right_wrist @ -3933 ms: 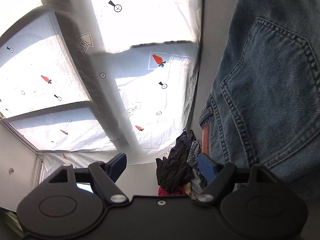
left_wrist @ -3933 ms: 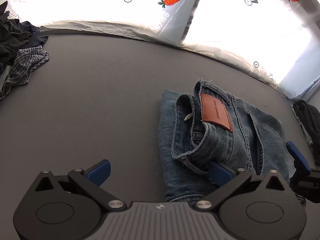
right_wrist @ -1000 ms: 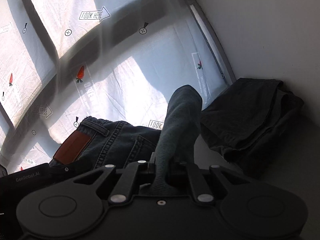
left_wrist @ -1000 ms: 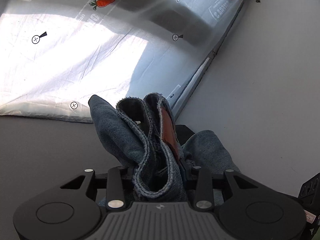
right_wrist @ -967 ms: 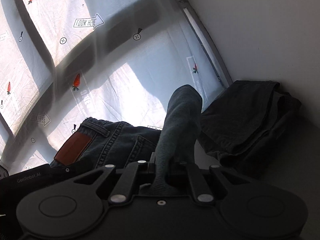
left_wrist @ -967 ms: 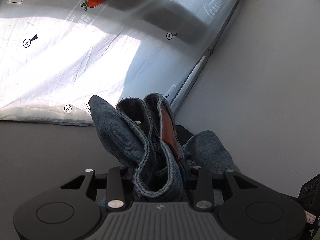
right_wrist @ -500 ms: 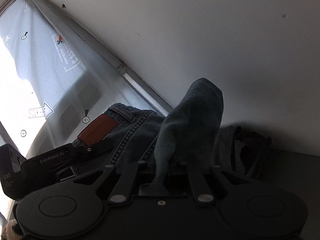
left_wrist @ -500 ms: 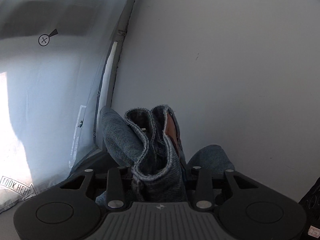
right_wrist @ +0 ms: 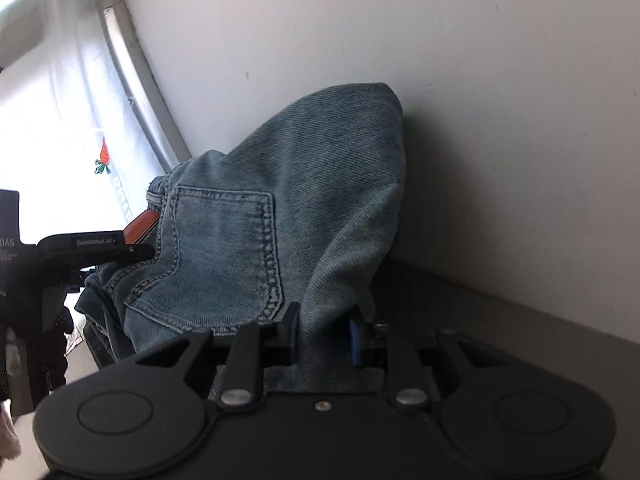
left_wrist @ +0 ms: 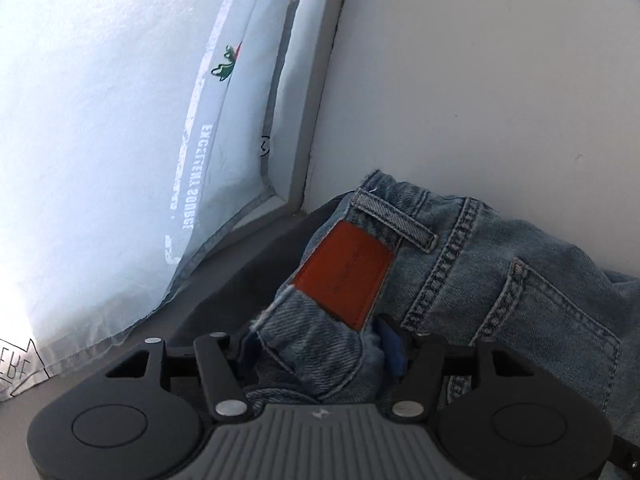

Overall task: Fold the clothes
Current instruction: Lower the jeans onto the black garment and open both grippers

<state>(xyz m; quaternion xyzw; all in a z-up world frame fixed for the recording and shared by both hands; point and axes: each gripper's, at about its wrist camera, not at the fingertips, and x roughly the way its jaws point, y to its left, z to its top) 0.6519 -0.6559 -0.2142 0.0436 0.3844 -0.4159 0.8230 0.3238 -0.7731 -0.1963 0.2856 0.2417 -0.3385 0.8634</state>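
The folded blue jeans (left_wrist: 500, 276) with an orange-brown leather patch (left_wrist: 344, 276) lie in the corner against the white wall. My left gripper (left_wrist: 320, 354) is shut on the waistband end of the jeans, which bulges between its blue pads. My right gripper (right_wrist: 324, 334) is shut on a fold of the same jeans (right_wrist: 280, 216), which rises in front of it and hides what lies behind. The left gripper's body (right_wrist: 80, 248) shows at the left of the right wrist view, by the patch.
A white wall (left_wrist: 500, 80) stands right behind the jeans. A covered window with carrot prints (left_wrist: 120, 120) and its grey frame (left_wrist: 316, 92) meet the wall at the corner. The dark grey tabletop (right_wrist: 500, 320) runs up to the wall.
Both grippers have carried the folded jeans from the table's middle to the corner by the wall. Since half a second ago the jeans have come lower and spread out, patch facing up.
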